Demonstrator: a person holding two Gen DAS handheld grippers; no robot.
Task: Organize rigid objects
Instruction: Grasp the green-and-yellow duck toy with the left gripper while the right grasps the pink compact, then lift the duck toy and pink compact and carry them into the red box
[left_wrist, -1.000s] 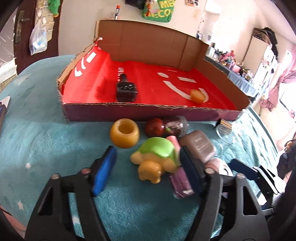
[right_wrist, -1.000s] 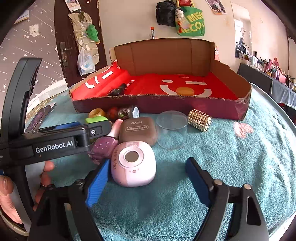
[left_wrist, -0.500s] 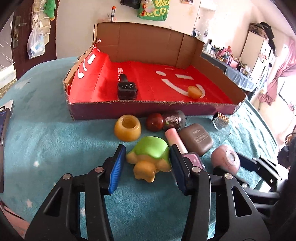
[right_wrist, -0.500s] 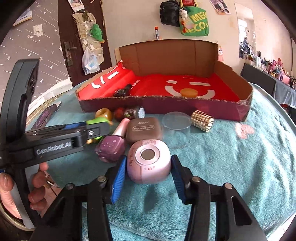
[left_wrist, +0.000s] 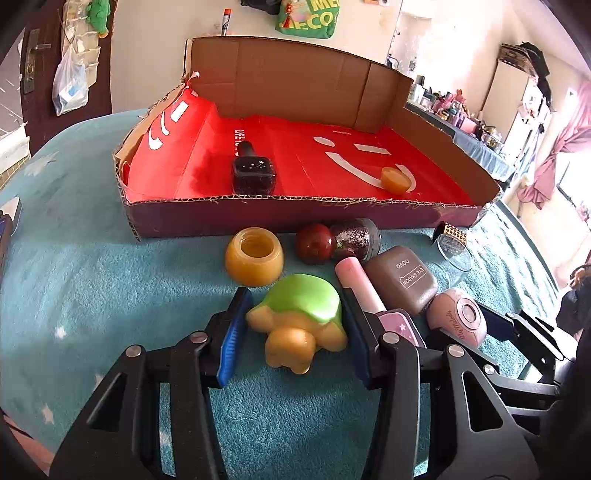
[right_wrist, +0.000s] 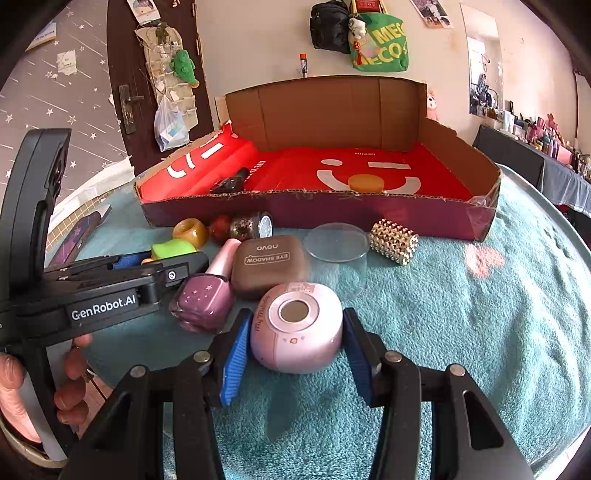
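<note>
Blue-padded jaws have closed in: left gripper (left_wrist: 293, 328) clamps the turtle toy (left_wrist: 301, 317), right gripper (right_wrist: 295, 343) the pink case (right_wrist: 297, 328).

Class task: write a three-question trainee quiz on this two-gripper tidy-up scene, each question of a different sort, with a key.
1. True or false: the left gripper is closed on the turtle toy.
2. What does the right gripper grip? A) pink round case B) eye shadow compact C) clear cup
3. How many items lie inside the cardboard box?

Key: 1 true; 2 A; 3 two, a black nail polish bottle and an amber lid.
</note>
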